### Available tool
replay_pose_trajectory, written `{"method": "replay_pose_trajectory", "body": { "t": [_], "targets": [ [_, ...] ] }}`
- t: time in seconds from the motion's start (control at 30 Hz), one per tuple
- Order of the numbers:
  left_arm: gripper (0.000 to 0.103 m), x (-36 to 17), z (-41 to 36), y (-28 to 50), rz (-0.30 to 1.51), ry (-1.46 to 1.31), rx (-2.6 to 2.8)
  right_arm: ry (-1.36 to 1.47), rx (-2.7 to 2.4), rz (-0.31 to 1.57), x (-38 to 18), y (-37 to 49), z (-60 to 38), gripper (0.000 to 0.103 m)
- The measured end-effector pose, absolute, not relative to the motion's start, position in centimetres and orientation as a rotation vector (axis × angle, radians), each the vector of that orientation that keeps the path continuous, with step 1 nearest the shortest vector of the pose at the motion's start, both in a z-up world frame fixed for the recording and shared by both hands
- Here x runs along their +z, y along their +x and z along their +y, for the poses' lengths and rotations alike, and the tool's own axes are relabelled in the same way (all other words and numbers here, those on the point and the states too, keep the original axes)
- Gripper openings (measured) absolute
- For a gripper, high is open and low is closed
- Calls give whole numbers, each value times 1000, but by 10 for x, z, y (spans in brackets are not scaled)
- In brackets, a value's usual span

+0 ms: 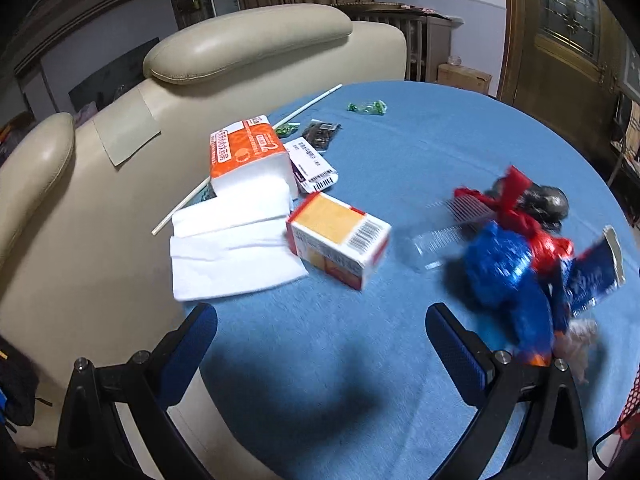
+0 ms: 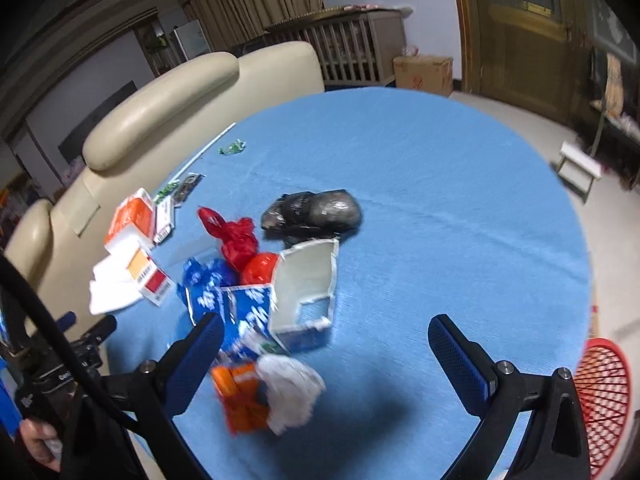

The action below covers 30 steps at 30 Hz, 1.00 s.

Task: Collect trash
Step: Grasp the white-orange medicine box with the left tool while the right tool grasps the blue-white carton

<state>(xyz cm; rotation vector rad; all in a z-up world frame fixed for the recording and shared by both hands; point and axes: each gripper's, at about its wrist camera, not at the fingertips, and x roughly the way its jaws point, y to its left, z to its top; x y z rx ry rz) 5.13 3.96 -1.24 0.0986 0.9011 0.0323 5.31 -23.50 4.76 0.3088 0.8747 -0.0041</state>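
Trash lies on a round blue table (image 1: 400, 152). In the left wrist view a white-and-orange carton (image 1: 340, 238) lies ahead of my open, empty left gripper (image 1: 320, 344), with a blue foil wrapper (image 1: 508, 276), a red plastic bag (image 1: 516, 196) and a black bag (image 1: 548, 200) to the right. In the right wrist view my open, empty right gripper (image 2: 326, 352) hovers over a crumpled white tissue (image 2: 290, 394), an orange wrapper (image 2: 240, 400) and a torn blue-and-white box (image 2: 304, 284). The black bag (image 2: 316, 212) lies beyond.
An orange tissue pack (image 1: 248, 148) with loose white tissues (image 1: 232, 252), a flat label card (image 1: 314, 164), a long white stick (image 1: 308, 104) and green wrappers (image 1: 368, 107) lie at the table's left. A beige sofa (image 1: 120, 152) stands behind. A red mesh basket (image 2: 604, 396) sits at the right.
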Motion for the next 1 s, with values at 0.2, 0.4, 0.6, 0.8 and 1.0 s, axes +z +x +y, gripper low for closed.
{"method": "replay_pose_trajectory", "body": {
  "t": [0.2, 0.4, 0.6, 0.8, 1.0],
  "targets": [
    [103, -20, 48, 89, 925, 59, -6, 357, 38, 921, 30, 86, -229, 84],
    [103, -37, 39, 129, 944, 90, -24, 373, 49, 985, 8, 104, -228, 54],
    [103, -57, 38, 157, 1014, 77, -37, 397, 67, 1000, -4, 102, -237, 40],
    [73, -70, 39, 166, 1073, -51, -100, 428, 55, 970, -2, 88, -255, 40],
    [61, -78, 39, 156, 1093, -102, -130, 459, 29, 933, 6, 64, -280, 40]
  ]
}}
